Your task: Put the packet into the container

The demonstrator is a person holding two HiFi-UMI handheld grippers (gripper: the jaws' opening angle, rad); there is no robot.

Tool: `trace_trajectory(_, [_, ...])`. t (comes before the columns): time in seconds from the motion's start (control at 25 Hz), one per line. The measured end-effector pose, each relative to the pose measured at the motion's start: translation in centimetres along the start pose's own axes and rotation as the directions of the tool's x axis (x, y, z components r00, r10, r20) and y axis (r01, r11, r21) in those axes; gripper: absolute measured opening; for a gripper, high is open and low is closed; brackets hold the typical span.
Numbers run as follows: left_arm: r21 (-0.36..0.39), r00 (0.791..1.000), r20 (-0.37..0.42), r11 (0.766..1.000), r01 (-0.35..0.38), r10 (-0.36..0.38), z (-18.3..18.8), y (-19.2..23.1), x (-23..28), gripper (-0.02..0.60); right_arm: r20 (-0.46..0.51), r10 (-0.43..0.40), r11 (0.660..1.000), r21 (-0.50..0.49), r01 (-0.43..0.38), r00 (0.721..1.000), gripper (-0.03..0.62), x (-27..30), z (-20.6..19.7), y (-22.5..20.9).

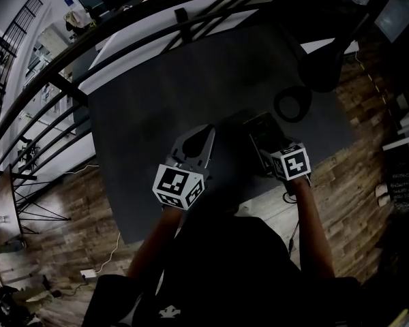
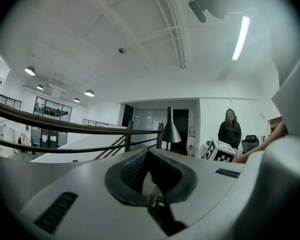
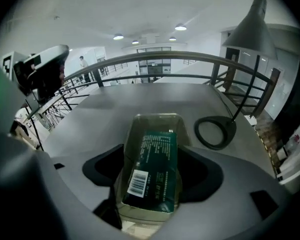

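A clear plastic container (image 3: 152, 124) sits between the jaws of my right gripper (image 3: 155, 159), whose black pads lie against its two long sides. A dark green packet (image 3: 156, 171) with a white barcode label lies flat inside it. From the head view the container (image 1: 264, 129) rests low over the dark table (image 1: 157, 107), in front of the right gripper (image 1: 267, 142). My left gripper (image 1: 199, 142) hovers to the left of it with its jaws together and nothing between them. In its own view the left gripper (image 2: 147, 154) points across the room.
A desk lamp's ring base (image 3: 215, 132) lies on the table just right of and beyond the container; its shade (image 3: 250, 26) hangs above. A black railing (image 1: 123, 36) runs along the table's far side. A person (image 2: 230, 131) stands far off.
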State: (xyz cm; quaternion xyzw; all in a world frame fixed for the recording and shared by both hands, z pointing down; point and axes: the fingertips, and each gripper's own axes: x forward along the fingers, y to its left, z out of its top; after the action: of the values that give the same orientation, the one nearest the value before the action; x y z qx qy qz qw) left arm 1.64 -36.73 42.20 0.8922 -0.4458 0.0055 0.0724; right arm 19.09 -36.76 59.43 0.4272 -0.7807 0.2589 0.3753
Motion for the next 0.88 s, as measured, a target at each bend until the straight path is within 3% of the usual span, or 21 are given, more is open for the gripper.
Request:
trace_trajectory(0.12, [-0.005, 1.000, 0.004, 1.000, 0.006, -0.006, 0.0, -0.2, 0.0, 0.005, 0.112, 0.022, 1.000, -0.007, -0.021, 0.993, 0.272, -1.1, 1.8, 0.4])
trace_trajectory(0.24, [-0.014, 1.000, 0.008, 1.000, 0.007, -0.007, 0.2, -0.2, 0.0, 0.005, 0.265, 0.023, 0.999, -0.045, -0.011, 0.964, 0.206, -3.6, 5.0, 1.7])
trace_trajectory(0.36, [-0.001, 1.000, 0.018, 1.000, 0.015, -0.015, 0.7, -0.5, 0.0, 0.005, 0.419, 0.013, 0.997, -0.078, 0.022, 0.908, 0.109, -6.4, 8.0, 2.8])
trace_trajectory(0.52, [0.000, 0.999, 0.034, 1.000, 0.023, -0.023, 1.3, -1.1, 0.1, 0.005, 0.562, 0.054, 0.996, -0.090, -0.003, 0.825, 0.055, -9.8, 10.8, 4.4])
trace_trajectory(0.68, [-0.003, 0.999, 0.045, 1.000, 0.030, -0.030, 1.7, -1.5, 0.3, 0.005, 0.649, 0.098, 0.995, -0.075, -0.065, 0.755, 0.005, -11.8, 11.9, 5.4])
trace_trajectory(0.88, [-0.003, 0.998, 0.061, 1.000, 0.030, -0.030, 2.2, -1.8, 0.3, 0.005, 0.717, 0.173, 0.984, -0.093, -0.153, 0.675, 0.005, -13.7, 12.7, 7.4])
